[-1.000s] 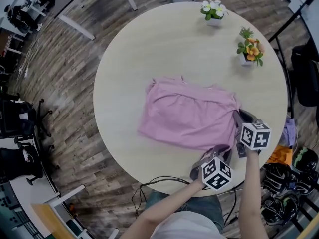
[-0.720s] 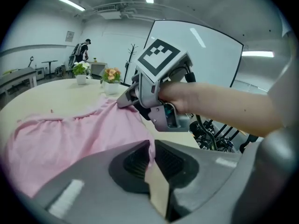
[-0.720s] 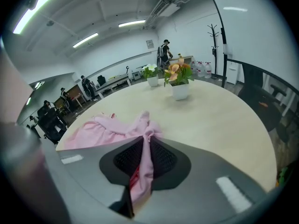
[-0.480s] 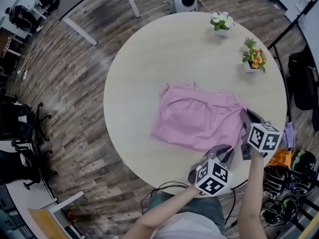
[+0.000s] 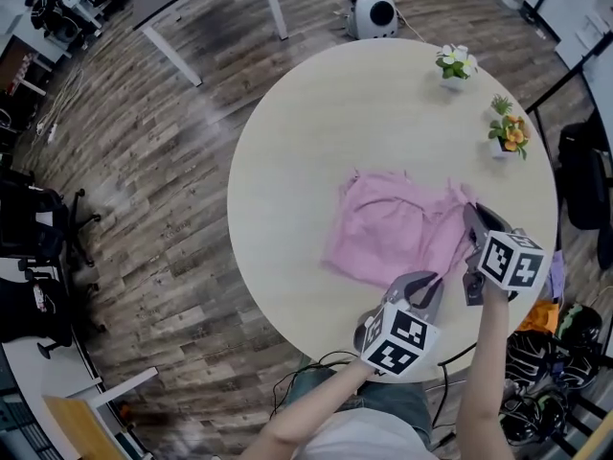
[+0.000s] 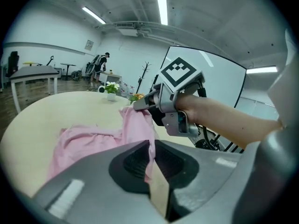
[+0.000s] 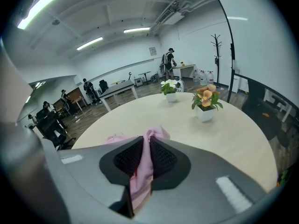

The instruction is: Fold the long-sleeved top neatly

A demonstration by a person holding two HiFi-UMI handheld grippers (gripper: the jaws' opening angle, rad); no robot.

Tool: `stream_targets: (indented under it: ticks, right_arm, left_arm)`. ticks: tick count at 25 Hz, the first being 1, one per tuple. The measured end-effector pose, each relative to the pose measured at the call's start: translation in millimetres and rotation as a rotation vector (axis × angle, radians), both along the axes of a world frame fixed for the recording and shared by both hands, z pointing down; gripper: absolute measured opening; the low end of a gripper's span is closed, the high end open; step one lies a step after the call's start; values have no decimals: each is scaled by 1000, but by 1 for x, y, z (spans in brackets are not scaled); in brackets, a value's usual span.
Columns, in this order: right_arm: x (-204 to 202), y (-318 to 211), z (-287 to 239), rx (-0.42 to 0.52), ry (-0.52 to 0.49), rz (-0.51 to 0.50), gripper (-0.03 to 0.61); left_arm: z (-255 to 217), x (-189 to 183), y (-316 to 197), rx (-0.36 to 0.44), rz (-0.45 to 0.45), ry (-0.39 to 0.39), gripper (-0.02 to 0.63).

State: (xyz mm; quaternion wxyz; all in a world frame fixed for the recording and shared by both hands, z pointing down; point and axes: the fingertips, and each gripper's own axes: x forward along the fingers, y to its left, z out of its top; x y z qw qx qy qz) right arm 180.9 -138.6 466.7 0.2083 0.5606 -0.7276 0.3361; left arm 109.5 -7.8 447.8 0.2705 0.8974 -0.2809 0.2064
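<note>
Pink top [image 5: 393,223] lies rumpled on the table [image 5: 287,161], near edge pulled up. Left gripper [image 5: 428,286] and right gripper [image 5: 472,217] both clamped on its fabric.

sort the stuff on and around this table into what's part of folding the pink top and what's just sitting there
Part of the job:
- pink top, on the table
- left hand-held gripper, shut on the top's fabric
- right hand-held gripper, shut on the top's fabric

Just lying about:
- white flower pot
- orange flower pot
- white round device on the floor
</note>
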Motion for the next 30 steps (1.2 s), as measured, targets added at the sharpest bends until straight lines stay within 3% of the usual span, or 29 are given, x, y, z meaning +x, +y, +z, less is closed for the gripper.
stream_targets:
  ticks: [16,25,30]
  right_arm:
    - [-135,-39,-4,19,-1,-138,71]
    - [-192,-47,48,-45,43,-201,74]
    - [-219,-52,71,-48,88,-241,93]
  left_arm:
    - [0,-122,-32,-1,-203,-2,34]
    - [44,-184,-41,-120,-351,21,41]
    - [70,-206,-41,-252,-447,123,44]
